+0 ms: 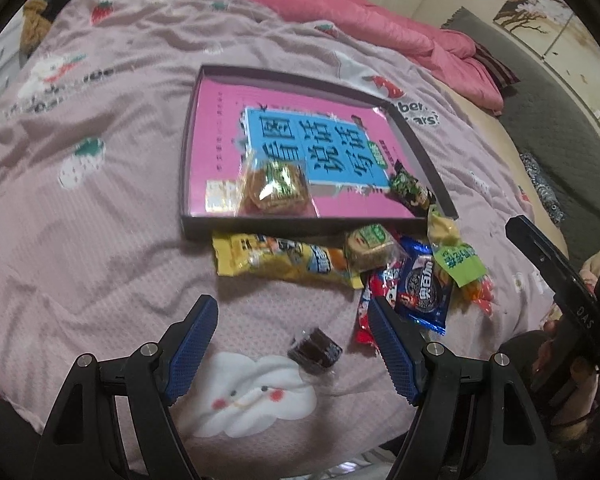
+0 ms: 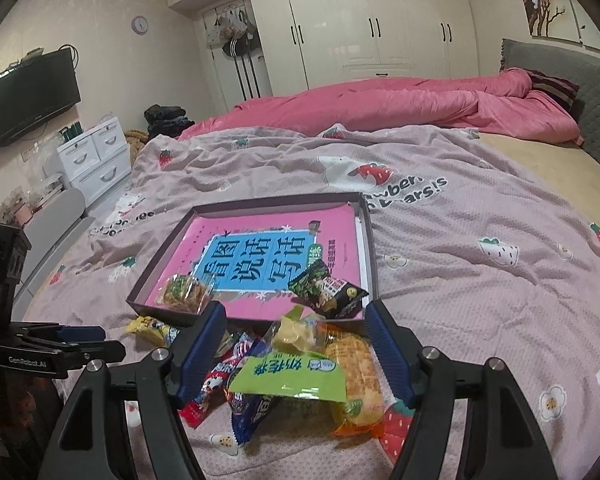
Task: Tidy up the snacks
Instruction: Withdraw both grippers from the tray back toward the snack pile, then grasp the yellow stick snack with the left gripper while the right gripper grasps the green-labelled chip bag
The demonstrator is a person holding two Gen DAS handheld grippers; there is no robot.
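Note:
A shallow dark box (image 1: 188,136) (image 2: 374,256) with a pink and blue book inside lies on the bed. In it are a clear-wrapped pastry (image 1: 274,188) (image 2: 186,292) and a dark green snack pack (image 1: 412,190) (image 2: 328,290). In front of the box lies a pile of snacks: a yellow pack (image 1: 284,260), a green-labelled pastry (image 1: 370,248), a blue cookie pack (image 1: 422,284) and a green-tagged bag (image 2: 292,368). A small dark wrapped sweet (image 1: 314,350) lies between the fingers of my open left gripper (image 1: 290,320). My open right gripper (image 2: 296,324) hovers over the pile.
The bed has a pink strawberry-print blanket (image 2: 480,208) and a bunched pink quilt (image 2: 380,108) at the back. A white drawer unit (image 2: 96,156), a wall television (image 2: 32,96) and wardrobes (image 2: 372,24) stand beyond. The other gripper shows at each view's edge (image 1: 556,280) (image 2: 52,344).

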